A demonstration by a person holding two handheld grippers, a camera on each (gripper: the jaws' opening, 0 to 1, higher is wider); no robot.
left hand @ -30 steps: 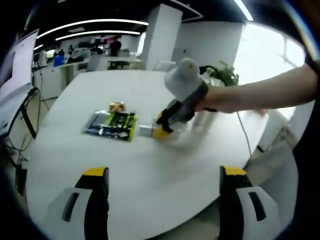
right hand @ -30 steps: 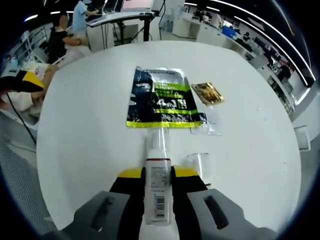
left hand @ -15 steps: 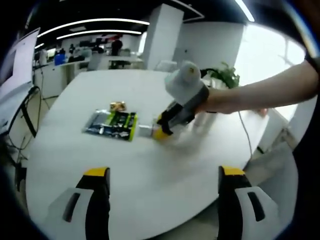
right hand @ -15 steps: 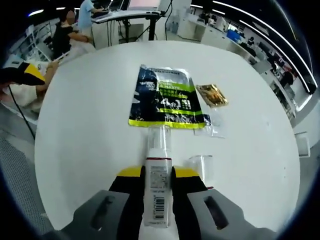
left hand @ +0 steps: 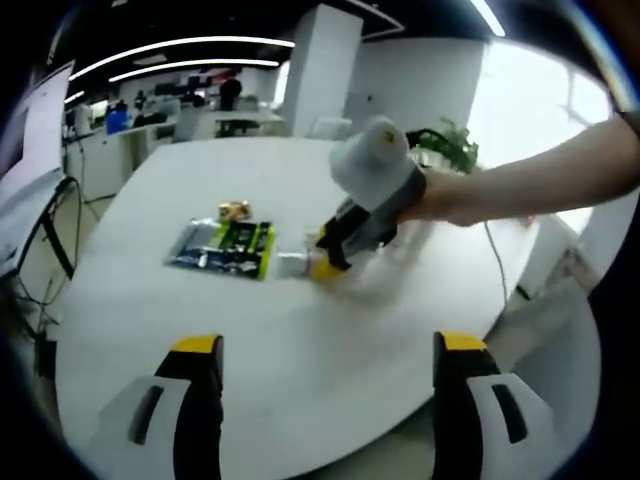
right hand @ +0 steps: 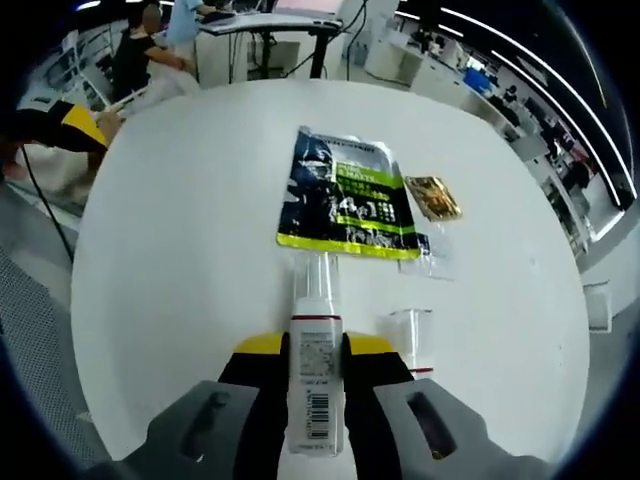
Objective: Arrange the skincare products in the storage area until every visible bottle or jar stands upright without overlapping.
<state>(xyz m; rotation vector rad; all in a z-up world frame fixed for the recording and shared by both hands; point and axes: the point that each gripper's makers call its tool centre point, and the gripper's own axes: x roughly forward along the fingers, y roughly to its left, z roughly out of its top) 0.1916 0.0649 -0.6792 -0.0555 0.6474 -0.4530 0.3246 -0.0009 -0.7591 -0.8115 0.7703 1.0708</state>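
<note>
In the left gripper view, your left gripper [left hand: 318,375] hangs with jaws spread wide over the white table [left hand: 300,330]; far off, your right gripper [left hand: 330,260] works beside the green packet [left hand: 225,246].

In the right gripper view, your right gripper [right hand: 314,355] clamps the white bottle [right hand: 314,370], its clear cap touching the packet's near edge, a clear jar [right hand: 408,330] just right.

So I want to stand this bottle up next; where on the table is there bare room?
The right claw holds the bottle. The white table is bare left of the green-and-black packet. Crowded: by the packet's right edge lie a gold sachet, a clear wrapper and a clear jar.
</note>
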